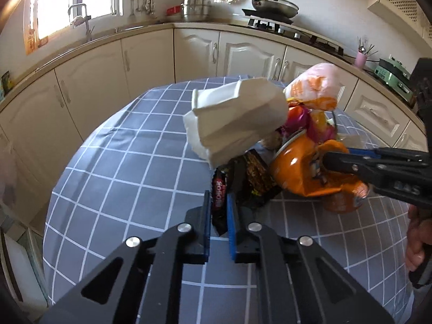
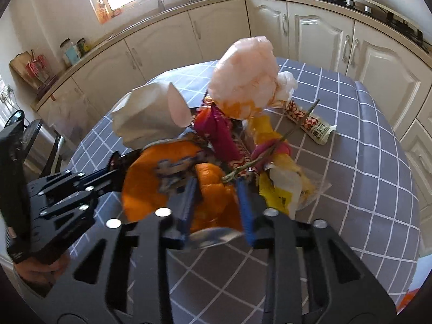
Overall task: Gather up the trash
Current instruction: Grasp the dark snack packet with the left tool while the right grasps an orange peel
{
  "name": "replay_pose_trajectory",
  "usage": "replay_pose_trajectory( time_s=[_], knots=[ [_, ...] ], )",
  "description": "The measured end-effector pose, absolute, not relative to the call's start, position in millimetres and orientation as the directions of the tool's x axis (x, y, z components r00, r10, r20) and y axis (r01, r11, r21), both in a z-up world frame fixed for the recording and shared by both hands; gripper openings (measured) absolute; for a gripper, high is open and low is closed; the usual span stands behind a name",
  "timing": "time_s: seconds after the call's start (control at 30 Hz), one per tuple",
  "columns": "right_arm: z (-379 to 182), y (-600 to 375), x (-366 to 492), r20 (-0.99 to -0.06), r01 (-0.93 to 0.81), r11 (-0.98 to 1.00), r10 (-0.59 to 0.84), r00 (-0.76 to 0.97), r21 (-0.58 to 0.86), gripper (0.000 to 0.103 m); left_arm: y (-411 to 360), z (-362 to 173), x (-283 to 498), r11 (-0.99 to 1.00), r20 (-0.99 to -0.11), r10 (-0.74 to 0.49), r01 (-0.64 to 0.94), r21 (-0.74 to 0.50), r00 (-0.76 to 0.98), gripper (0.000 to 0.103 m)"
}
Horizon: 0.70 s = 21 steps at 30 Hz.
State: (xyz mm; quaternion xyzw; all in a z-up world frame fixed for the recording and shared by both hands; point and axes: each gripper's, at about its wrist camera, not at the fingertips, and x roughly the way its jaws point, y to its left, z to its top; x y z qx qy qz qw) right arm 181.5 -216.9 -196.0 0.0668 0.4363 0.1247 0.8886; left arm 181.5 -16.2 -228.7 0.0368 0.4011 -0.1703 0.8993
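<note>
Spreading under everything, grey tablecloth with a white grid (image 1: 121, 162), trash heaped ahead of both claws. Largest piece: crushed white paper bag (image 1: 235, 121), perched high just beyond the left claw (image 1: 219, 205), leaning out over the pile's near edge. Behind it, pale pink-and-orange plastic bag (image 2: 243, 81) riding the top of the heap, knotted and bulging, contents hidden. Lower, crumpled orange snack packet (image 2: 210, 189) pinched between the blue pads of the right claw (image 2: 217, 186). Smaller still, dark red-lettered wrapper (image 1: 218, 194) clamped edge-on in the nearly shut left claw. Off to the right claw's far right, lying alone on the cloth, white-and-red patterned wrapper (image 2: 310, 124), apart from the pile.

Likely trouble: lifting either grip could topple the loosely stacked white bag and pink bag, since neither looks held. Thin foil may also slip or tear. No bin or open container visible to receive anything.
</note>
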Motion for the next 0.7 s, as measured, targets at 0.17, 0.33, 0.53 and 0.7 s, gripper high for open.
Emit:
replay_pose_trajectory(
  time_s=[0.17, 0.33, 0.53, 0.7],
  knots=[
    [-184, -225, 165, -0.713, -0.167, 0.952, 0.302, 0.632, 0.255, 0.017, -11, -223, 169, 0.943, -0.716, -0.282, 0.324, -0.082, 0.639, 0.007],
    [-167, -239, 147, -0.668, -0.172, 0.945, 0.318, 0.673, 0.278, 0.017, 3, -215, 153, 0.954, -0.690, -0.270, 0.283, -0.098, 0.672, 0.006],
    [-151, -249, 128, -0.621, -0.181, 0.941, 0.325, 0.713, 0.284, 0.017, 25, -198, 131, 0.972, -0.648, -0.226, 0.208, -0.105, 0.727, 0.006],
    [-139, -257, 110, -0.579, -0.189, 0.940, 0.325, 0.748, 0.283, 0.017, 31, -176, 109, 0.975, -0.602, -0.219, 0.198, -0.102, 0.768, 0.006]
  ],
)
